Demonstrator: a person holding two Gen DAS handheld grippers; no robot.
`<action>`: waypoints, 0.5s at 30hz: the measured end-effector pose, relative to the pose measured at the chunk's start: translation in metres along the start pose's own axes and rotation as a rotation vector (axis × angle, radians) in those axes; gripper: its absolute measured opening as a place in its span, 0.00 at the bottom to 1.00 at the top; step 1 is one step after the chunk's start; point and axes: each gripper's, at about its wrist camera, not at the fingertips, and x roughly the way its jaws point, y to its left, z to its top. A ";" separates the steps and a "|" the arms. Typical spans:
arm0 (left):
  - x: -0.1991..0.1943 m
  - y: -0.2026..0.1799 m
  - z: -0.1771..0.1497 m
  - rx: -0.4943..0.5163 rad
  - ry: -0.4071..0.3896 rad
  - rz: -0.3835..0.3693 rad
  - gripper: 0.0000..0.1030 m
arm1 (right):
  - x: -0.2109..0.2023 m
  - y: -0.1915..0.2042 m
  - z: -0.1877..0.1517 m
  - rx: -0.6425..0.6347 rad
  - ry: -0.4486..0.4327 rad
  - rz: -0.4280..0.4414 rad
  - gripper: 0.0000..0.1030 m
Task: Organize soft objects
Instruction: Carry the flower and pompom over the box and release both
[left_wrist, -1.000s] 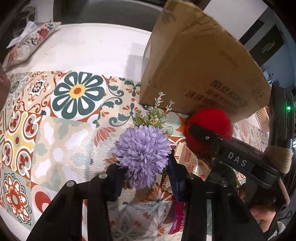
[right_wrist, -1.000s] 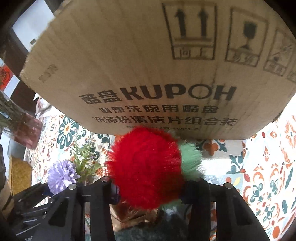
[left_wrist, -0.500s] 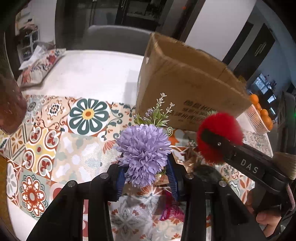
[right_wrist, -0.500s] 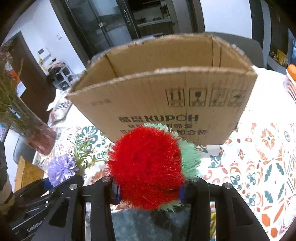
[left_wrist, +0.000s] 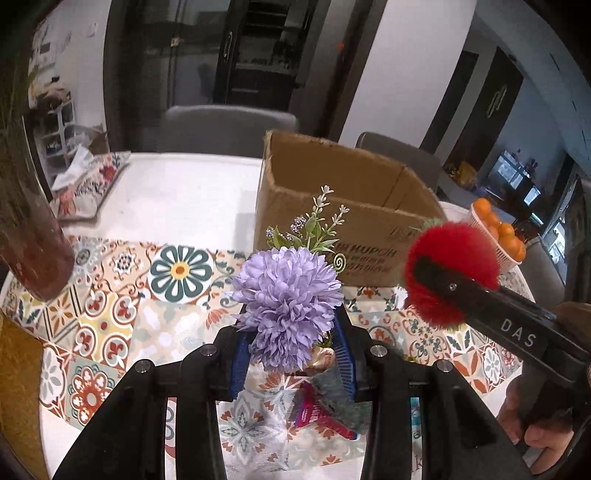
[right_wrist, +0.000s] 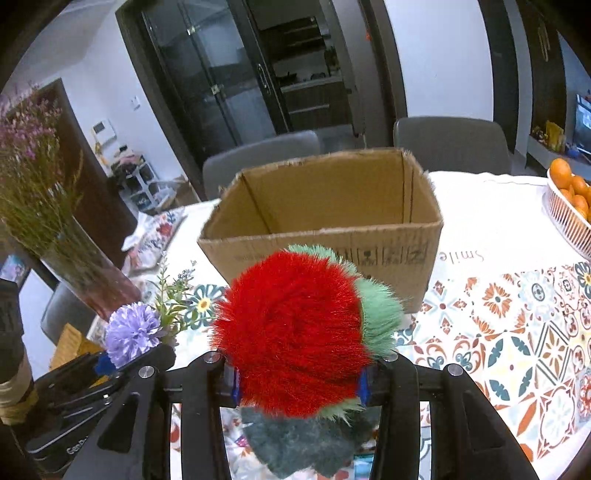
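My left gripper (left_wrist: 293, 350) is shut on a purple fabric flower (left_wrist: 288, 306) with green sprigs, held above the patterned tablecloth. My right gripper (right_wrist: 297, 376) is shut on a red and green furry plush (right_wrist: 295, 332); it also shows in the left wrist view (left_wrist: 450, 273), to the right of the flower. An open cardboard box (right_wrist: 325, 221) stands on the table just beyond both; its inside looks empty from the right wrist view. It also shows in the left wrist view (left_wrist: 343, 206). A dark green fuzzy object (right_wrist: 303, 439) lies on the table below the plush.
A glass vase of dried flowers (right_wrist: 77, 266) stands at the left. A white basket of oranges (right_wrist: 569, 206) sits at the right. A patterned cushion (left_wrist: 88, 181) lies at the far left. Pink snack wrappers (left_wrist: 317, 417) lie under my left gripper. Grey chairs (right_wrist: 450, 144) stand behind the table.
Both grippers have risen well above the table with their objects, so the box's open top now shows below and ahead of them.
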 end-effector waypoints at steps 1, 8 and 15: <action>-0.004 -0.003 0.003 0.005 -0.009 -0.003 0.38 | -0.005 0.000 0.002 0.001 -0.009 0.000 0.43; -0.016 -0.014 0.019 0.038 -0.052 -0.009 0.38 | -0.030 0.001 0.014 0.003 -0.058 -0.001 0.43; -0.026 -0.028 0.045 0.088 -0.102 -0.005 0.38 | -0.047 -0.002 0.033 0.021 -0.092 0.005 0.43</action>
